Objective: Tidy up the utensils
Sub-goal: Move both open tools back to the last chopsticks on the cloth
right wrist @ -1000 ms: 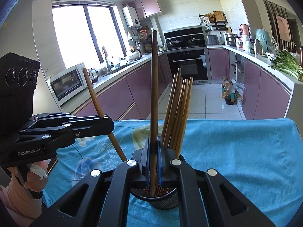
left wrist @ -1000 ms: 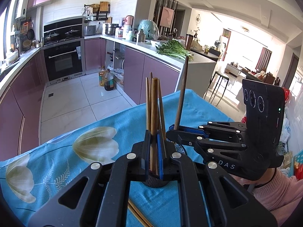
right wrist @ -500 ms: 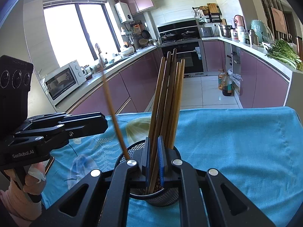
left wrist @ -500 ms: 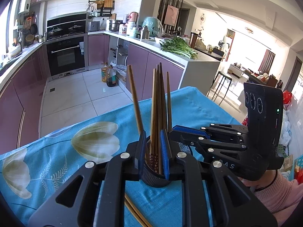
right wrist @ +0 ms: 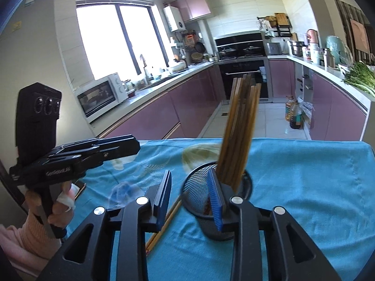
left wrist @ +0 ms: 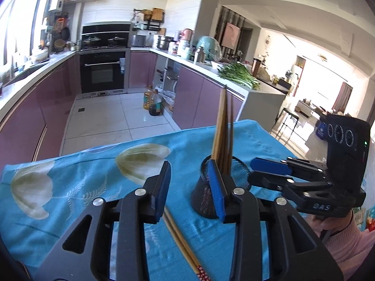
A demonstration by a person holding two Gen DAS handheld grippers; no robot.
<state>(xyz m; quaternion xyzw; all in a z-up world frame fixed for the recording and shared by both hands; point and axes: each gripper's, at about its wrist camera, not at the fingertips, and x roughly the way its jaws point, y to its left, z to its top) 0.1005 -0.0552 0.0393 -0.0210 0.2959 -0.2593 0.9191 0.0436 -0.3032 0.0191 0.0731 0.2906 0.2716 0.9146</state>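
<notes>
- Purple kitchen cabinets [left wrist: 58, 107] and a black oven [left wrist: 103, 70] fill the upper half of both views; a blue flowered tablecloth [left wrist: 70, 182] covers the table across the lower half.
- Left gripper [left wrist: 189, 187], bottom centre of the left wrist view: its jaws have just been opening and now stand partly apart, with nothing pinched between the blue pads.
- Right gripper [right wrist: 191, 194], bottom centre of the right wrist view: its jaws have also just been opening, partly apart, gripping nothing.
- A black mesh cup [left wrist: 236, 171] stands on the cloth just right of centre, partly behind each gripper's right-hand finger.
- A bundle of wooden chopsticks [left wrist: 222, 126] stands in the cup, leaning slightly; in the right wrist view they are blurred.
- Two loose chopsticks [left wrist: 180, 236] lie flat on the cloth just left of the cup, running toward the bottom edge, red-patterned ends nearest the camera.
- Green vegetables [left wrist: 239, 75] lie on the counter at upper right.
- A hand in a pink sleeve [right wrist: 25, 231] holds the left gripper's handle at lower left of the right wrist view.
</notes>
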